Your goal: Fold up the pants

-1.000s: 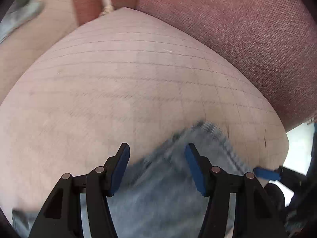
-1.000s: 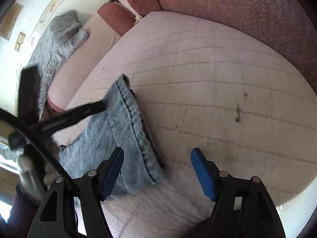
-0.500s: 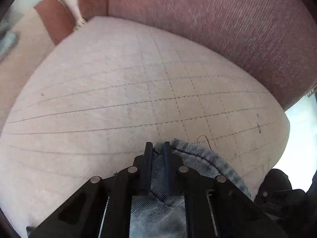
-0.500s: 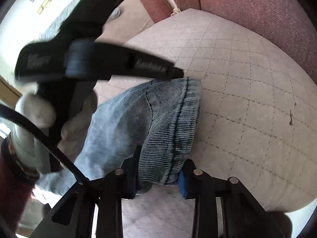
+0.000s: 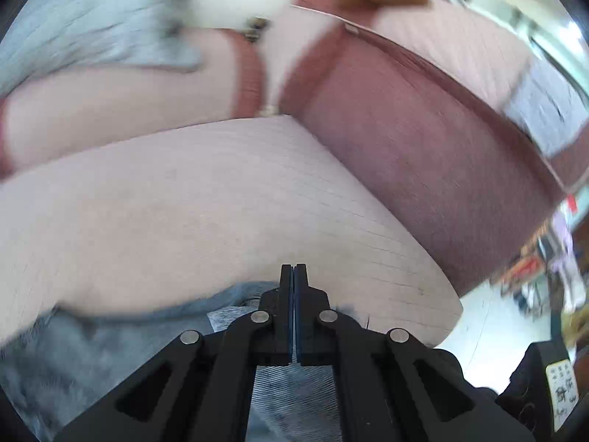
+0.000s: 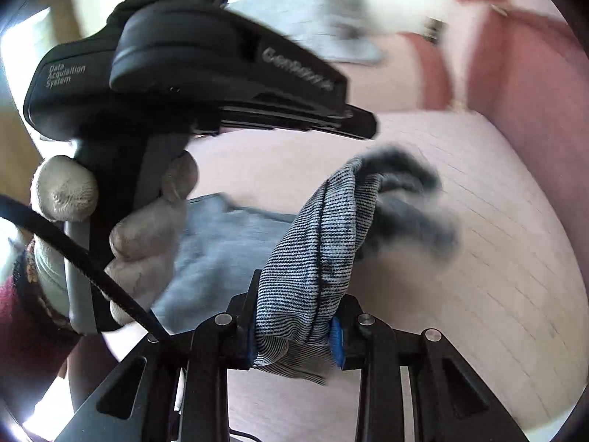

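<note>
Jeans: light blue denim, lying on the seat cushion of a sofa, one bunched edge lifted off it. Right gripper: narrowly parted, blue pads pinching a thick fold of the denim between them. Left gripper: fingers pressed together at the tips; denim lies beneath them, but whether any is pinched between cannot be told. Gloved left hand: wrapped around the left gripper's handle. Cushion: pale pink, quilted. Sofa backrest: dark red fabric. Grey quilted blanket: on a neighbouring seat, blurred.
</note>
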{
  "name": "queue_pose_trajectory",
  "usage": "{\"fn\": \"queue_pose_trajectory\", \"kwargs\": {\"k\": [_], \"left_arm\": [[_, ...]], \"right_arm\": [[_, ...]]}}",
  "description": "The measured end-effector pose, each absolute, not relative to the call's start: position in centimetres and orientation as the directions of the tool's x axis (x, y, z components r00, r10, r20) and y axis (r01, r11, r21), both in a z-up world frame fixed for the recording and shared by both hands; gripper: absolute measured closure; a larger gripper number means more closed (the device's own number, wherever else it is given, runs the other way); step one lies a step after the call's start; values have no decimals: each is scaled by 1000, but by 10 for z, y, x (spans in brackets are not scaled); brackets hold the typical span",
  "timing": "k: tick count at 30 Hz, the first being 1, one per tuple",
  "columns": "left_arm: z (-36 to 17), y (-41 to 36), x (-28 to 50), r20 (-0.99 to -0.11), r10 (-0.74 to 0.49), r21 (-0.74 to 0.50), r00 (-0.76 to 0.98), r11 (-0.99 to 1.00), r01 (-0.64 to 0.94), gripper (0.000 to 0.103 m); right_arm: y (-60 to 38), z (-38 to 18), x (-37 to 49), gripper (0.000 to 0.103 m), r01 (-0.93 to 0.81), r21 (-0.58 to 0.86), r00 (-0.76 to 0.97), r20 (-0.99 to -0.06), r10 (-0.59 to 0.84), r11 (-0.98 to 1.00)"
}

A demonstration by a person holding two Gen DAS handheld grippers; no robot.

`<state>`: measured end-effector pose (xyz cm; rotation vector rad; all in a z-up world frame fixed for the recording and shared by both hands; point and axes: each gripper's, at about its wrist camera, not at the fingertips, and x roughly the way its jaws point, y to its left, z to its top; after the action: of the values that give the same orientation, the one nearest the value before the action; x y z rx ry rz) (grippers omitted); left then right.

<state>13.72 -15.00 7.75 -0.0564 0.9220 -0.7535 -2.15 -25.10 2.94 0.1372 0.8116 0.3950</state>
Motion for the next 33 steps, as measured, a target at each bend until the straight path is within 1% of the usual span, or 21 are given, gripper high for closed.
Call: {"fn": "queue_pose_trajectory", "kwargs": {"k": [3,7,8,9,12,13,15,17,18,19,21,23,27,28,29,30,31,33], "left_arm": [[46,-91,147,-705,-602,-437,375,785,439,103],[1,-32,157,-742,-549,-472,386,836,280,103],[-9,-18,159,-748,-542,-486,382,840,241,103],[-17,-7,160,-752,-537,-496,383,843,210,103],[-26,14,157,-749,-535,-515,392,841,163,103],[-25,18,157,-746,-534,-516,399,841,161,103],[-16,27,150,-734,-537,-518,416,839,168,103],[-11,27,148,-733,-521,-495,437,850,184,99],[-7,29,144,-734,-514,-483,445,855,190,92],[-5,34,135,-733,-505,-471,455,860,196,82],[-4,35,125,-734,-491,-459,470,868,191,73],[-4,39,114,-733,-488,-458,474,869,186,72],[-9,55,99,-730,-484,-482,482,865,139,72],[-9,62,93,-727,-483,-488,489,864,127,72],[-9,68,88,-724,-481,-493,494,862,118,72],[-9,70,85,-721,-481,-497,499,860,111,72],[-9,74,81,-720,-478,-499,503,860,104,72],[-9,82,73,-718,-461,-492,521,866,88,71]], "right_arm": [[-201,19,-16,71,-387,277,562,-685,464,879],[-148,-12,-10,70,-474,242,473,-741,477,847],[-139,-22,-9,68,-484,244,446,-757,477,841],[-136,-30,-6,62,-479,253,430,-767,476,841],[-144,-40,-9,59,-441,328,388,-770,507,835],[-152,-39,-13,56,-432,349,390,-759,521,832],[-171,-26,-22,54,-419,368,414,-736,535,830],[-192,-5,-23,52,-394,391,455,-703,546,832],[-205,1,-20,50,-379,396,475,-692,543,836],[-218,8,-17,44,-360,395,501,-683,532,845],[-233,19,-5,36,-322,361,548,-683,484,875],[-237,14,12,36,-284,332,556,-707,437,899],[-220,-21,26,36,-248,377,461,-764,451,892],[-213,-28,30,41,-248,379,433,-780,452,892],[-206,-37,35,53,-254,367,409,-798,443,895],[-202,-41,42,93,-258,365,394,-806,442,895],[-196,-44,47,100,-265,376,368,-812,453,888],[-180,-35,56,100,-298,382,371,-798,475,875]]}}
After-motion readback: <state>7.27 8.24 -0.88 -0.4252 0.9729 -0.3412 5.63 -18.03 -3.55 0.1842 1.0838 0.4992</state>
